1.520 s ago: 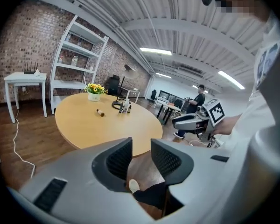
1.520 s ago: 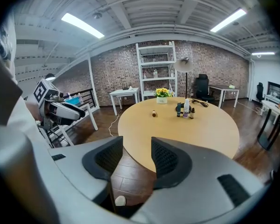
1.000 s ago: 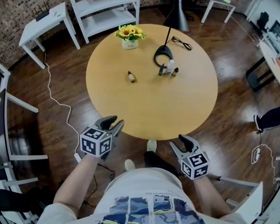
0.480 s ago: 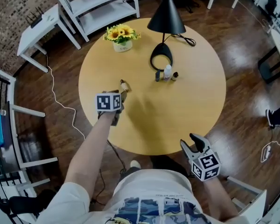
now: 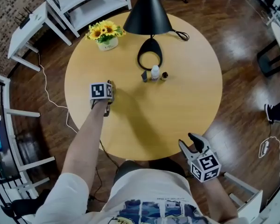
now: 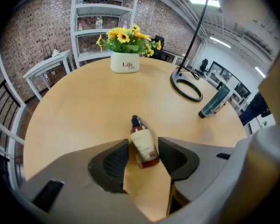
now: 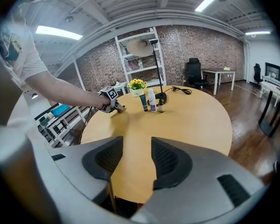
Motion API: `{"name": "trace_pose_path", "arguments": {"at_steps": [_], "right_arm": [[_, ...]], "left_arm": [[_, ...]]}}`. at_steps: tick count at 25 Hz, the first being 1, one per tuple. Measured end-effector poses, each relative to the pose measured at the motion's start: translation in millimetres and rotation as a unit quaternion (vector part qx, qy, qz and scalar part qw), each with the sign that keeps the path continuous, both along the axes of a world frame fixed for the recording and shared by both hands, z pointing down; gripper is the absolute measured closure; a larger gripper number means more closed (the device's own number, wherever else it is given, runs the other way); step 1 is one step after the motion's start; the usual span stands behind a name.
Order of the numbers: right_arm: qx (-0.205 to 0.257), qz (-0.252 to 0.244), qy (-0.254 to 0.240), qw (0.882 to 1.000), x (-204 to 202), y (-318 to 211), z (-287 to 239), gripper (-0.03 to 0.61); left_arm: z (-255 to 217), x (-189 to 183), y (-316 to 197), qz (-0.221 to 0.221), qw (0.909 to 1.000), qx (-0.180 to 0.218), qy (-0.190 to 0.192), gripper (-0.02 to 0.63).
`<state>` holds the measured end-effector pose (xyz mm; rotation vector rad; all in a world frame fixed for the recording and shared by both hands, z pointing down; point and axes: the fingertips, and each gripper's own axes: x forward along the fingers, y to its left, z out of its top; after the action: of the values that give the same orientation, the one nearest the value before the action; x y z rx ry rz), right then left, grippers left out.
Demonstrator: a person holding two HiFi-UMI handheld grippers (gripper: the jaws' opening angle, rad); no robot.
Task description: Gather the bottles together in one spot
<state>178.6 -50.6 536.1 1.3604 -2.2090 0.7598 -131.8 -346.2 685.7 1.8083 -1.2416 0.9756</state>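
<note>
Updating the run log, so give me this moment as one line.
left tongs: open, just widened, lying amber bottle between them | right tongs: open, empty | other three bottles: upright beside lamp base

The round table [image 5: 177, 111] has a smooth, matt light-wood top — the floor [image 5: 238, 45] is dark wood, glossy. The amber bottle [image 6: 142, 141] looks glassy, its label paper. The left gripper [image 6: 143, 144] and right gripper [image 7: 137, 143] are matt grey plastic — pads [image 7: 165, 160] ribbed, darker.
</note>
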Motion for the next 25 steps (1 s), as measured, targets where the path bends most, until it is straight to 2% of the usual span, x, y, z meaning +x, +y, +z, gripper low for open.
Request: {"name": "trace_pose_path", "arguments": {"at_steps": [3,8,11,15,18,21,23,25], "right_arm": [[0.001,0.003,0.001,1.0,9,-7,5,0.36],[0.003,0.002,-0.006,1.0,15,-12,6,0.36],[0.009,-0.004,-0.011,1.0,9,-19,3,0.36],[0.028,-0.019,-0.022,0.999,-12,-36,-8,0.36],[0.047,-0.028,-0.051,0.997,-36,-51,-26,0.36],[0.058,-0.037,-0.1,0.993,-71,-63,-52,0.36],[0.06,-0.049,-0.145,0.986,-100,-70,-71,0.36],[0.056,-0.064,-0.198,0.976,-132,-72,-90,0.359]], "left_arm": [[9,-2,-1,0.019,0.9992,-0.002,-0.035,0.453],[3,4,4,0.042,0.9984,0.005,-0.038,0.465],[-18,13,10,0.048,0.9983,0.032,-0.01,0.465],[-66,41,31,0.076,0.9913,0.084,0.067,0.465],[-115,67,66,0.109,0.9764,0.126,0.137,0.465],[-169,89,114,0.151,0.953,0.171,0.2,0.465],[-200,98,146,0.181,0.937,0.2,0.222,0.465],[-224,103,177,0.216,0.9218,0.229,0.226,0.465]]}}
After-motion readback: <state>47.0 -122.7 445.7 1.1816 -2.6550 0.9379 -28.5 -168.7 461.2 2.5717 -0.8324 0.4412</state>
